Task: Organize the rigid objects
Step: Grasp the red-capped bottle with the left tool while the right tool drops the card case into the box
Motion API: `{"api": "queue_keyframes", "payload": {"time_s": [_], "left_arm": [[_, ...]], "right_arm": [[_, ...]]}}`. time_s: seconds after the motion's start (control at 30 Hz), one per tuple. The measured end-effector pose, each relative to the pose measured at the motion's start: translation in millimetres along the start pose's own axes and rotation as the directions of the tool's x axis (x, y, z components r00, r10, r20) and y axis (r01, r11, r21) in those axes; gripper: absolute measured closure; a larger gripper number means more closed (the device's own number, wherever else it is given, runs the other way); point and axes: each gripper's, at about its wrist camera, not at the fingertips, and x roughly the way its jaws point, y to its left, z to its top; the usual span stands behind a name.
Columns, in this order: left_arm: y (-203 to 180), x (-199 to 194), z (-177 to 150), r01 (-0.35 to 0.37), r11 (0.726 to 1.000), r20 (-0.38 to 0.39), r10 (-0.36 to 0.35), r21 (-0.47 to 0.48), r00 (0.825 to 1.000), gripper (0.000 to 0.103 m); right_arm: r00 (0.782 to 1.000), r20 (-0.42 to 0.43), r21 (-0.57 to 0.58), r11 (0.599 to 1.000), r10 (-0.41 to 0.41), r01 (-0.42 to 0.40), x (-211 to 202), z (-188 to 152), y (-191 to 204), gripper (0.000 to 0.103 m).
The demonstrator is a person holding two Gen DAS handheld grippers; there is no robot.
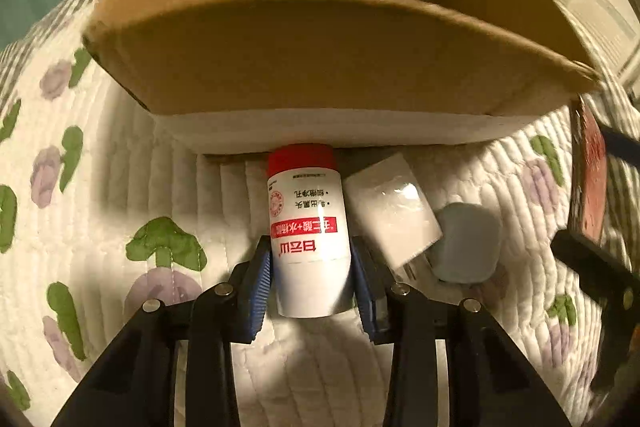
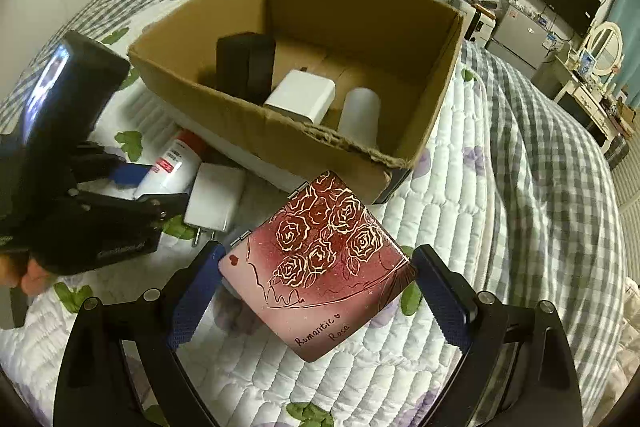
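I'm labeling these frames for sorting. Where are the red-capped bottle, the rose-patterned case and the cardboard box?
red-capped bottle (image 1: 310, 239): left wrist view, on its white label.
rose-patterned case (image 2: 320, 263): right wrist view, on the rose drawing on its lid.
cardboard box (image 2: 224, 107): right wrist view, on its near outer wall.

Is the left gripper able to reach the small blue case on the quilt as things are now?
Probably not at once: the left gripper is shut on the red-capped bottle, and the white charger lies between it and the blue case.
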Motion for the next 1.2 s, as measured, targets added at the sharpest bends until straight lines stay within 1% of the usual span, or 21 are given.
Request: {"api": "queue_keyframes", "payload": {"time_s": [0.07,0.17,0.27,0.33,0.37,0.43,0.5,0.6,0.73,0.87,0.97,1.07,1.2], "left_arm": [[1,-13,-7,-0.004,1.0,0.036,0.004,0.02,0.999,0.066],[0,-39,-21,-0.001,0.999,0.081,-0.003,0.039,0.997,0.067],[-3,-69,-30,-0.008,0.998,0.136,-0.001,0.066,0.991,0.067],[-4,-93,-32,-0.011,0.997,0.182,-0.004,0.083,0.983,0.067],[2,-104,-30,-0.007,0.996,0.199,-0.011,0.087,0.98,0.067],[-1,-123,-25,-0.001,0.996,0.231,-0.02,0.087,0.973,0.067],[-2,-141,-19,-0.005,0.996,0.268,-0.02,0.09,0.963,0.067],[-4,-157,-2,-0.002,0.997,0.307,-0.022,0.079,0.951,0.067],[-5,-173,22,-0.011,0.998,0.353,-0.013,0.065,0.936,0.067],[-1,-170,52,-0.011,0.999,0.371,-0.008,0.05,0.929,0.066],[0,-156,73,-0.035,0.999,0.359,0.018,0.041,0.933,0.066],[4,-131,94,-0.037,0.999,0.323,0.025,0.03,0.946,0.066],[6,-95,113,-0.039,0.999,0.297,0.027,0.035,0.954,0.066]], "right_arm": [[1.0,0.011,-0.013,1.0,-0.016,0.016,-6,1,1,0.009],[1.0,-0.004,-0.015,1.0,-0.021,0.021,-11,2,2,0.009],[1.0,-0.003,0.003,1.0,-0.014,0.014,-23,7,2,0.009],[1.0,0.007,0.004,1.0,-0.014,0.014,-35,10,4,0.009],[1.0,0.018,0.002,1.0,-0.019,0.019,-43,13,5,0.009],[0.999,0.043,0.0,1.0,-0.027,0.027,-62,17,6,0.009],[0.998,0.064,0.018,1.0,-0.017,0.016,-82,24,3,0.009],[0.996,0.085,0.048,0.999,-0.006,0.002,-106,37,-4,0.009],[0.991,0.13,0.039,0.999,-0.022,0.017,-128,63,-8,0.009],[0.983,0.181,0.038,0.999,-0.032,0.026,-132,96,-12,0.009],[0.979,0.2,0.048,0.999,-0.031,0.022,-121,118,-17,0.009],[0.981,0.194,0.067,0.998,-0.024,0.011,-95,138,-26,0.009],[0.985,0.17,0.099,0.995,-0.014,-0.003,-48,153,-41,0.009]]}}
